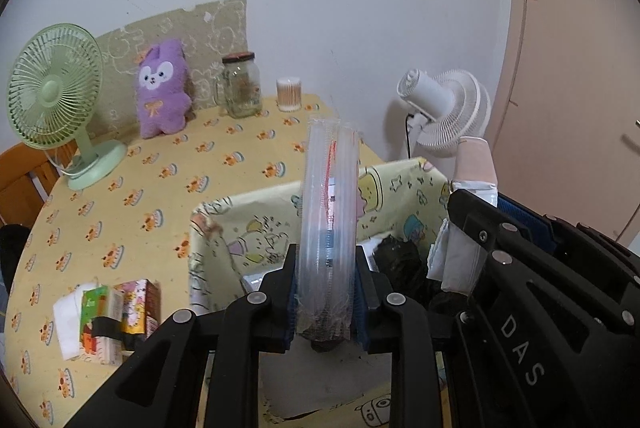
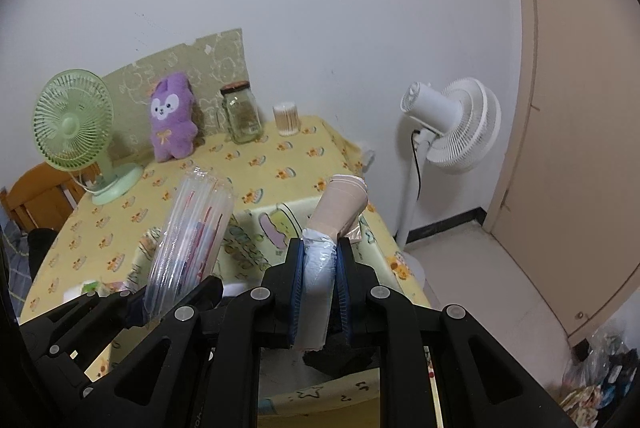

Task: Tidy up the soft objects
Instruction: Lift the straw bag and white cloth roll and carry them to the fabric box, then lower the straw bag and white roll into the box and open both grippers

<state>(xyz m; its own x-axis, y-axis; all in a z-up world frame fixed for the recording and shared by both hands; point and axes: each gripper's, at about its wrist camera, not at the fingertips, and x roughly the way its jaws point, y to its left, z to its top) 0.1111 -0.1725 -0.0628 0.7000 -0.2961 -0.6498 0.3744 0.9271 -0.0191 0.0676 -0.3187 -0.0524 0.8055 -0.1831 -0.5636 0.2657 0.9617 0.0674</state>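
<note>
My left gripper is shut on a tall clear plastic sleeve of transparent cups, held upright over a cartoon-print fabric storage box. My right gripper is shut on a wrapped stack of beige paper cups, which tilts forward above the same box. The clear sleeve shows to its left. Inside the box lie a black bundle and something white. A purple plush leans against the wall at the table's back.
On the yellow tablecloth stand a green desk fan, a glass jar and a cotton swab tub. Tissue packs lie front left. A white standing fan and a door are to the right, and a wooden chair to the left.
</note>
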